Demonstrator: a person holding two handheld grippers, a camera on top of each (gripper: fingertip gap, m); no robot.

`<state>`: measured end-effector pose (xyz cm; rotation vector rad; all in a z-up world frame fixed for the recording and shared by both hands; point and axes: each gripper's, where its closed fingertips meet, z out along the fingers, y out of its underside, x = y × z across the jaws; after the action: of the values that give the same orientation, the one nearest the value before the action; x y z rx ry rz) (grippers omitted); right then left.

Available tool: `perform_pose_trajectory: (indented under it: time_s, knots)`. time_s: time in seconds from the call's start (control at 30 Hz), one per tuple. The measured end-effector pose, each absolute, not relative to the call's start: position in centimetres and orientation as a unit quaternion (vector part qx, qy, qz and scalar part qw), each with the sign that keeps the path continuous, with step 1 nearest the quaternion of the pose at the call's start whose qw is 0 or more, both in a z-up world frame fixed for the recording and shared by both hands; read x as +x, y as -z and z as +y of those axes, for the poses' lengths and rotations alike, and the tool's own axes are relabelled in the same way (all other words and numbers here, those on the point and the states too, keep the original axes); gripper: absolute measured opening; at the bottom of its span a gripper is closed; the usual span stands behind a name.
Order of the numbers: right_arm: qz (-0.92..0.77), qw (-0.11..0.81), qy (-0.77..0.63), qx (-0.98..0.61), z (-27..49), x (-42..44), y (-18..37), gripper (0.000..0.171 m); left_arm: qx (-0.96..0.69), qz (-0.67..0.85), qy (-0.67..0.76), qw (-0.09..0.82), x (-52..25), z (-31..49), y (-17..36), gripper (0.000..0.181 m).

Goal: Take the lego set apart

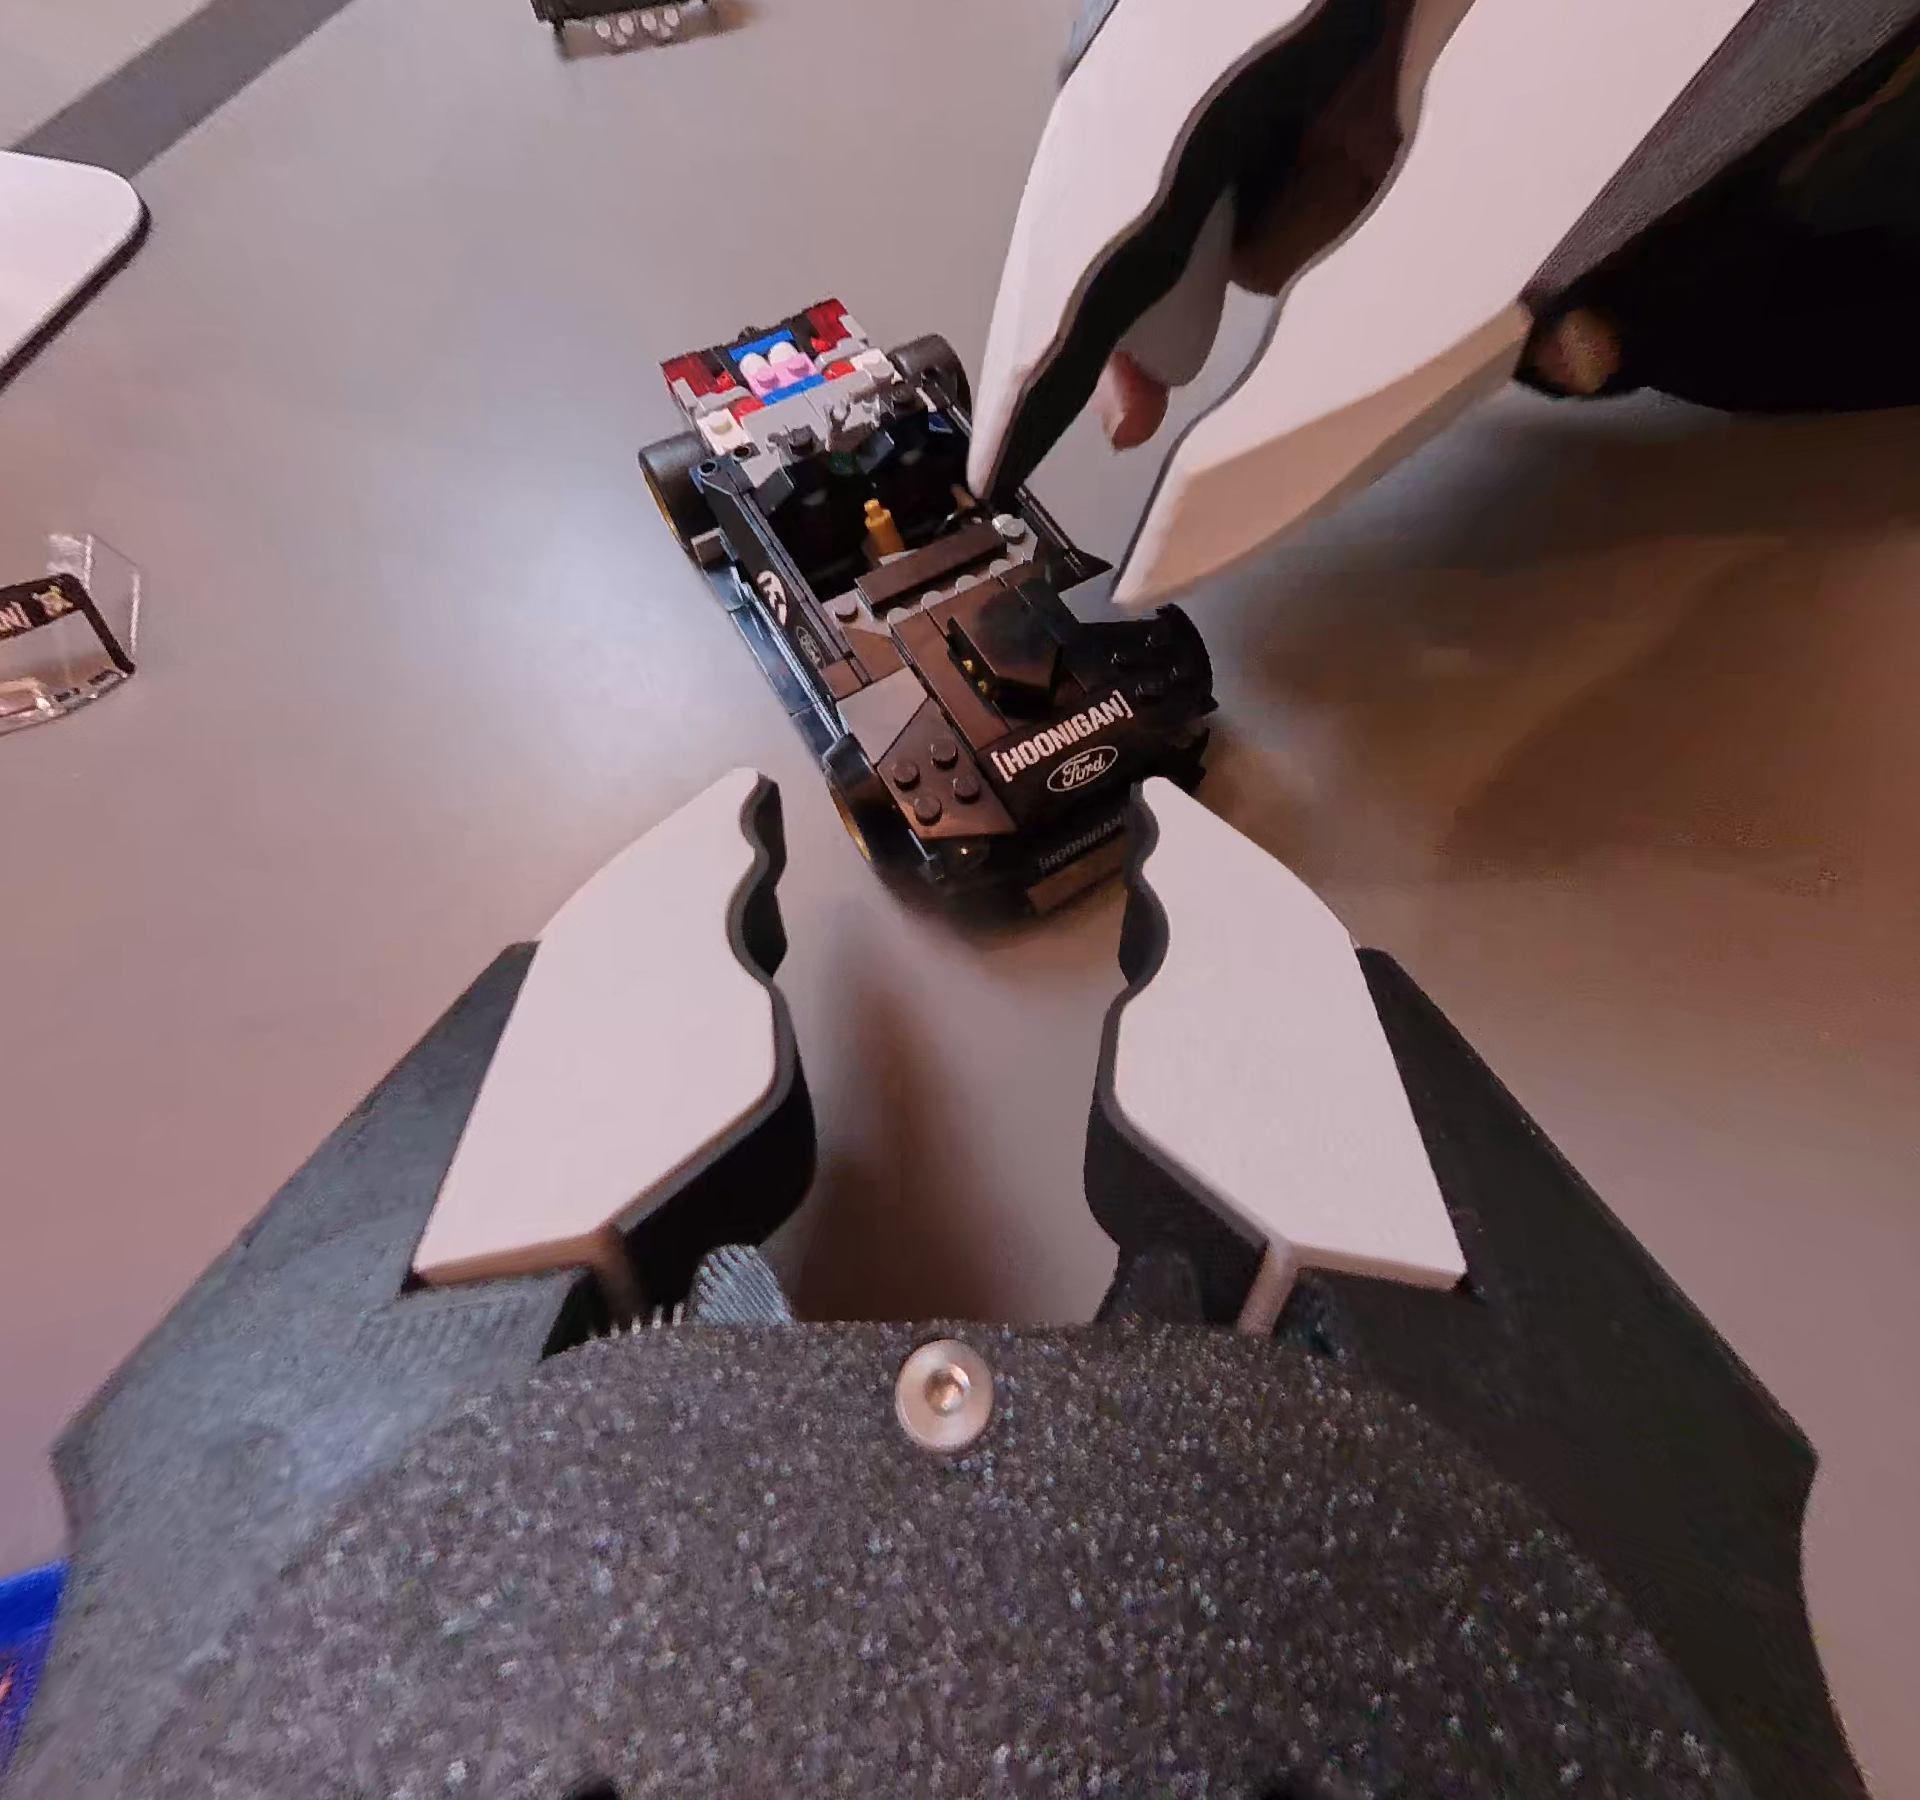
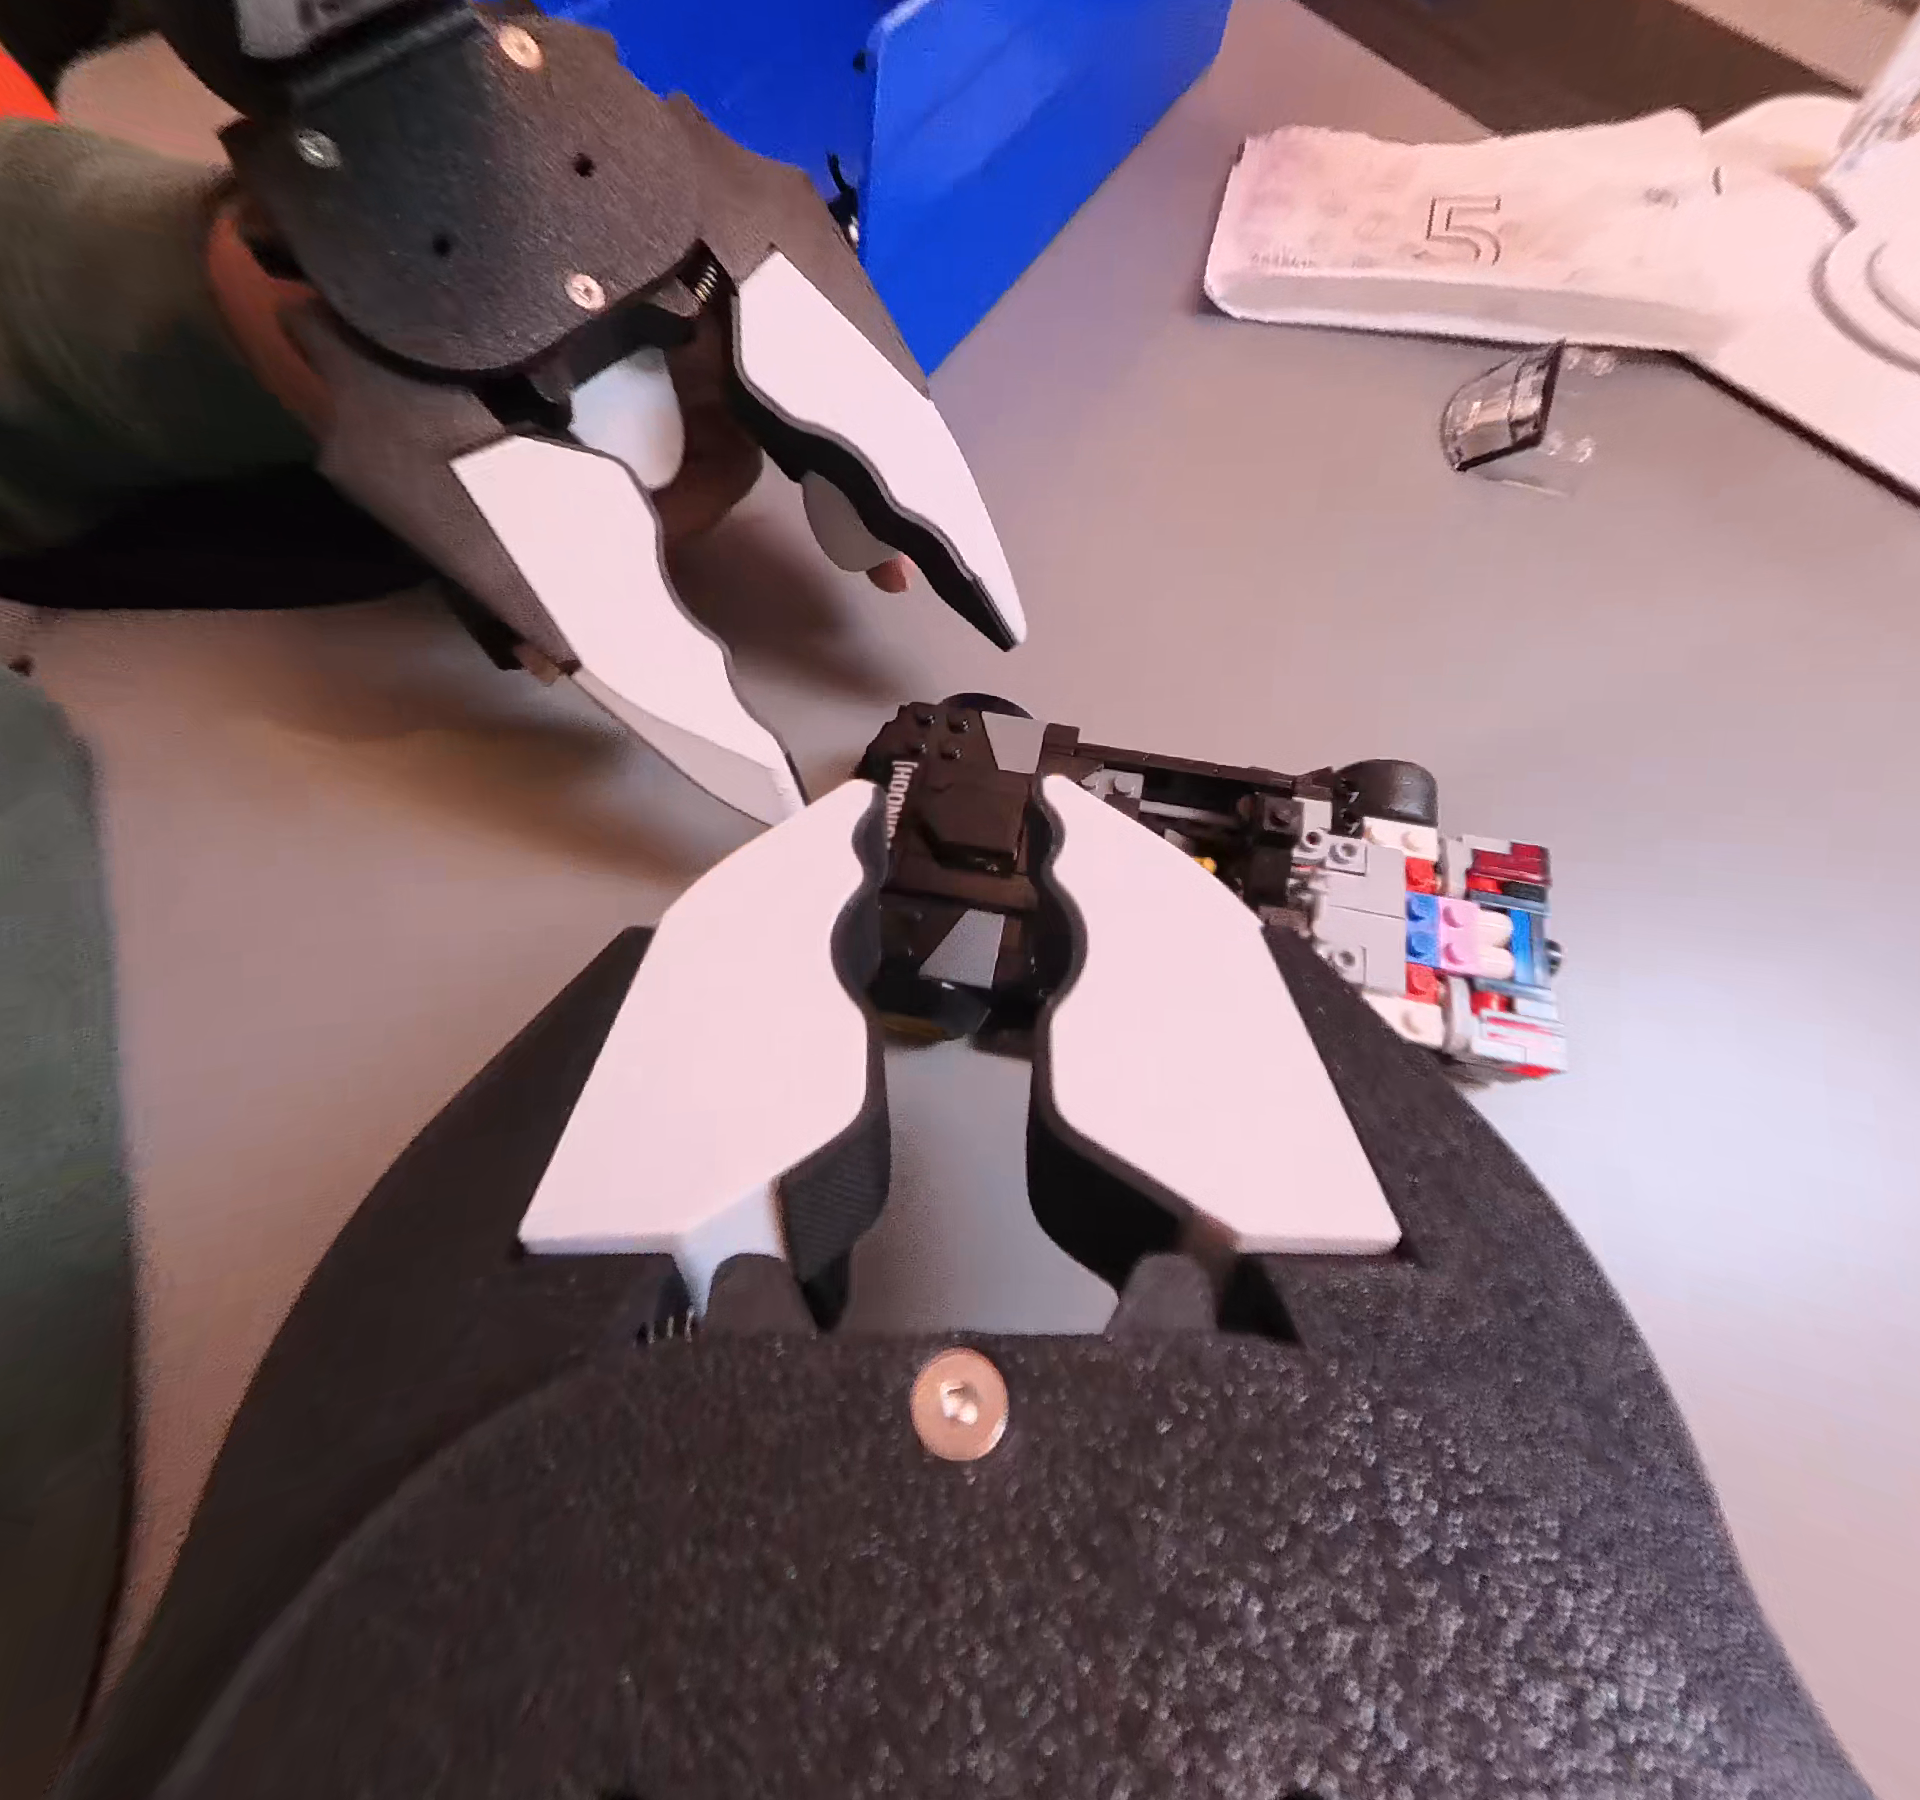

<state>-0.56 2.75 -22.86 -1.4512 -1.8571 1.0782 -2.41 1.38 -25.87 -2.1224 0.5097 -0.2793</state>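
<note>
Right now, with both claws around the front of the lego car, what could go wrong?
1. Neither the left claw nor the right claw grips the lego car yet; it sits loose on the table, so a one-sided pull may slide or tip it.
2. Both claws crowd the hood and may collide.
3. The exposed coloured bricks at the rear could break off and scatter.

Both grippers share one design. The left gripper (image 1: 951, 794) has a black, grainy body with one silver screw and white wavy-edged fingers (image 1: 623, 1023). The right gripper (image 2: 956, 794) looks identical. The person wears a grey-green sleeve (image 2: 94, 316).
</note>
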Motion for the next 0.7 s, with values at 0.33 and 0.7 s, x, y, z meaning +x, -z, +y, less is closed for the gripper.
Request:
perform_pose_trajectory:
  time_s: [0.33,0.7]
  knots:
    - [-0.715,0.265,-0.361,-0.537,2.5,-0.9,24.6,0.025,-0.856,0.207,0.105,0.461,-2.6,1.4,25.8,0.061]
    - [-0.695,0.424,-0.358,-0.458,6.3,-3.7,17.1,0.026,-0.801,0.161,0.077,0.572,-4.5,2.2,19.6,0.049]
